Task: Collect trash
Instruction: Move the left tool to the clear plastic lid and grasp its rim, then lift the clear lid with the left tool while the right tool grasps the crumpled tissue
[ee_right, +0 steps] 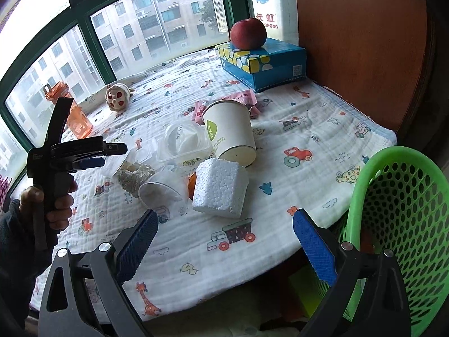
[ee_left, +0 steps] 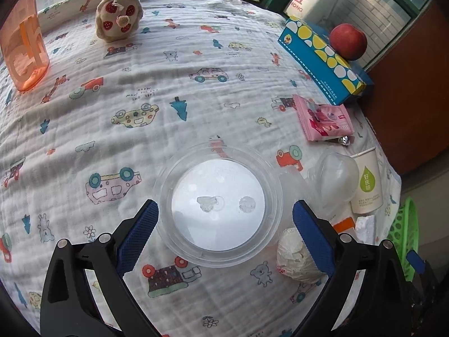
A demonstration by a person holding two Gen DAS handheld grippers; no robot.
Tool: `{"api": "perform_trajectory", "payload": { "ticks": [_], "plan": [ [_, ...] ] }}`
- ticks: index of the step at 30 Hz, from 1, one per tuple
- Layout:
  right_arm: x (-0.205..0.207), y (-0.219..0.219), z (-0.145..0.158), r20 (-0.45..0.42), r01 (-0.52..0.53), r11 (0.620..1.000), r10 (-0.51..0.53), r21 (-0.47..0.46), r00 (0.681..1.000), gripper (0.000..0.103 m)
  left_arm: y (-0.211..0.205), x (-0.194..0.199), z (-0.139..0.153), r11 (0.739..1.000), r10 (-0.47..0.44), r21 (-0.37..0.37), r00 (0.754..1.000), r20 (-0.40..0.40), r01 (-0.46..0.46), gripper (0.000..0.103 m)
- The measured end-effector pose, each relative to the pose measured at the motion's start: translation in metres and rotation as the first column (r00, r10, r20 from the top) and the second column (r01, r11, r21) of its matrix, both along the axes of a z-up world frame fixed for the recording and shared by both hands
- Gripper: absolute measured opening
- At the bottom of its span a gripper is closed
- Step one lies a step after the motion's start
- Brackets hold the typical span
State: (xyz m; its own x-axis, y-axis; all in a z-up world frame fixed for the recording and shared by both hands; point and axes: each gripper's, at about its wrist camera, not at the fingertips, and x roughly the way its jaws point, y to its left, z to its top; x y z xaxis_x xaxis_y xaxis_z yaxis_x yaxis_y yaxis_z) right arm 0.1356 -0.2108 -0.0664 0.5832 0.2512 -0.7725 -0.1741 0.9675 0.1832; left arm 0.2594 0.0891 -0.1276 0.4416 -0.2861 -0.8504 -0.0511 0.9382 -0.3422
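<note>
Left tool (ee_left: 225,215) I hold spread wide around the clear plastic bowl (ee_left: 221,205); right tool (ee_right: 224,226) gapes empty near the green basket (ee_right: 398,224).

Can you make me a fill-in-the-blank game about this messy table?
1. The red apple sits on top of the blue ____.
2. The basket beside the table is colored ____.
3. The left gripper has its jaws open around a clear plastic ____.
4. The paper cup lies on its ____.

Missing words: tissue box; green; cup; side
</note>
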Motion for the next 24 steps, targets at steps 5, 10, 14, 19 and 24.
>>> {"api": "perform_trajectory", "payload": {
  "ticks": [5, 10, 14, 19, 24],
  "plan": [
    [0.005, 0.004, -0.002, -0.005, -0.013, 1.000, 0.013, -0.003, 1.000, 0.094, -0.002, 0.006, -0.006, 1.000, 0.004, -0.002, 1.000, -0.023, -0.005, 0.095],
    [0.007, 0.007, -0.002, -0.003, -0.020, 1.000, 0.020, 0.001, 1.000, 0.094, -0.003, 0.006, -0.004, 1.000, 0.004, 0.004, 1.000, -0.028, -0.004, 0.095],
    [0.008, 0.009, -0.002, -0.006, -0.027, 1.000, 0.027, -0.004, 1.000, 0.094, 0.002, 0.003, -0.001, 1.000, 0.006, -0.017, 1.000, -0.022, -0.006, 0.095],
    [0.010, 0.012, -0.002, -0.003, -0.035, 0.999, 0.035, 0.000, 0.999, 0.094, 0.008, 0.004, -0.001, 0.999, 0.017, -0.051, 0.999, -0.042, -0.020, 0.095],
    [0.010, 0.016, -0.002, -0.001, -0.044, 0.999, 0.044, 0.000, 0.999, 0.094, 0.015, 0.002, -0.002, 0.993, 0.041, -0.106, 0.997, -0.061, -0.047, 0.097]
  ]
}}
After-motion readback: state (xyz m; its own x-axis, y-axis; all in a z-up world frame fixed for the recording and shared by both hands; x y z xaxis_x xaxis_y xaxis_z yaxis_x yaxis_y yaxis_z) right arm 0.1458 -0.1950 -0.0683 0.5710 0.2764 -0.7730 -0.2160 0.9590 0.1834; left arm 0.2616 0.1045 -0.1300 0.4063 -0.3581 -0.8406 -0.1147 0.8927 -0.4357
